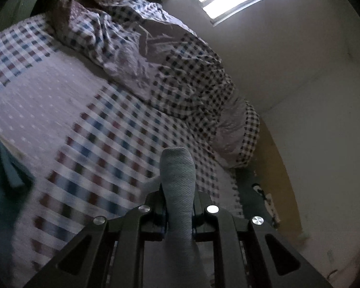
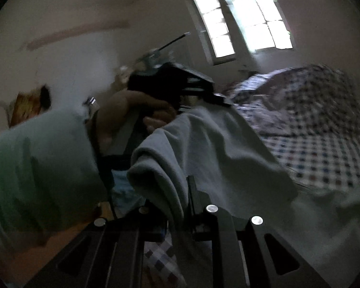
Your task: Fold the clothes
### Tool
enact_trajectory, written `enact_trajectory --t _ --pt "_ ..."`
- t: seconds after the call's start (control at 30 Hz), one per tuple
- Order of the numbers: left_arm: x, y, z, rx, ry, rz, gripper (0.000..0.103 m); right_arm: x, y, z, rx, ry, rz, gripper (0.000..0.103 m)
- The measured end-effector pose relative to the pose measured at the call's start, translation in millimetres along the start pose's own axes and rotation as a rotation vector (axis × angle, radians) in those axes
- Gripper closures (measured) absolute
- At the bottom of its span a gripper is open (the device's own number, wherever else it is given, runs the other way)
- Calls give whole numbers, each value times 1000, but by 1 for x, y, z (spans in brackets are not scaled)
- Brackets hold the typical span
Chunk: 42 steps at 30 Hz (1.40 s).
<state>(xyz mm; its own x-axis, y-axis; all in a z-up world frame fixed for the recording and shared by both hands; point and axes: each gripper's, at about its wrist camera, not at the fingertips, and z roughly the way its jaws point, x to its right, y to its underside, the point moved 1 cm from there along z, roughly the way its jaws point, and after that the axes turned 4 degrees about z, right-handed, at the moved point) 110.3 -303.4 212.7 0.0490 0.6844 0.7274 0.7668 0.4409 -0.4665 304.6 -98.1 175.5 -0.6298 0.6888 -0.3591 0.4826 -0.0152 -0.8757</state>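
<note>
From the left wrist, the left hand-held gripper (image 1: 178, 206) is clenched on a fold of grey cloth (image 1: 178, 180) above the checked bed (image 1: 103, 129). From the right wrist (blurred), the right hand-held gripper (image 2: 180, 216) pinches the same cloth (image 2: 216, 148), which stretches toward the other gripper.

Grey garment (image 2: 216, 148) held up, bunched, over bed.

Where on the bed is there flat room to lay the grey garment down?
Free: the flat checked sheet between the bunched quilt and the left gripper. Crowded: the far side under the quilt, and the teal cloth at the left edge.
</note>
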Motion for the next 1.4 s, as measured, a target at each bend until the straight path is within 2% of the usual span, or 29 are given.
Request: enact_trajectory --t 0.13,0.27,0.53,0.73,0.83,0.9,0.97,1.0,1.03,1.07,1.13,1.17,1.23,1.33,1.4 --pt "51 12 29 -8 15 -18 89 45 -11 -45 39 73 87 89" --pt "95 35 86 -46 -13 -12 89 88 -18 -85 81 136 175 89" --pt "177 83 210 -137 -83 5 89 201 15 -151 91 324 424 89" --pt "208 130 311 -222 -198 56 88 277 47 -191 90 425 623 89" --pt "215 148 345 -264 -226 89 79 296 59 -200 82 452 676 89" --pt "221 148 345 -281 -173 130 60 304 68 -201 57 467 714 87" --pt "227 145 337 -287 -102 172 52 313 78 -206 22 500 762 83" --pt "230 143 333 -290 -67 192 40 316 82 -210 12 520 780 79" --pt "232 139 325 -283 -34 214 34 319 84 -216 7 555 775 75" --pt "229 132 306 -255 -11 238 28 317 80 -224 18 600 732 74" --pt "215 116 262 -172 -7 295 26 310 67 -243 63 709 625 72" --pt "203 107 240 -126 -40 327 21 305 60 -254 93 755 586 71" --pt "169 100 209 -65 -136 363 18 297 45 -275 148 820 520 68" --pt "110 104 175 -3 -283 371 18 294 8 -276 166 778 426 63" --pt "73 116 167 12 -351 346 18 285 -17 -253 141 713 342 53"
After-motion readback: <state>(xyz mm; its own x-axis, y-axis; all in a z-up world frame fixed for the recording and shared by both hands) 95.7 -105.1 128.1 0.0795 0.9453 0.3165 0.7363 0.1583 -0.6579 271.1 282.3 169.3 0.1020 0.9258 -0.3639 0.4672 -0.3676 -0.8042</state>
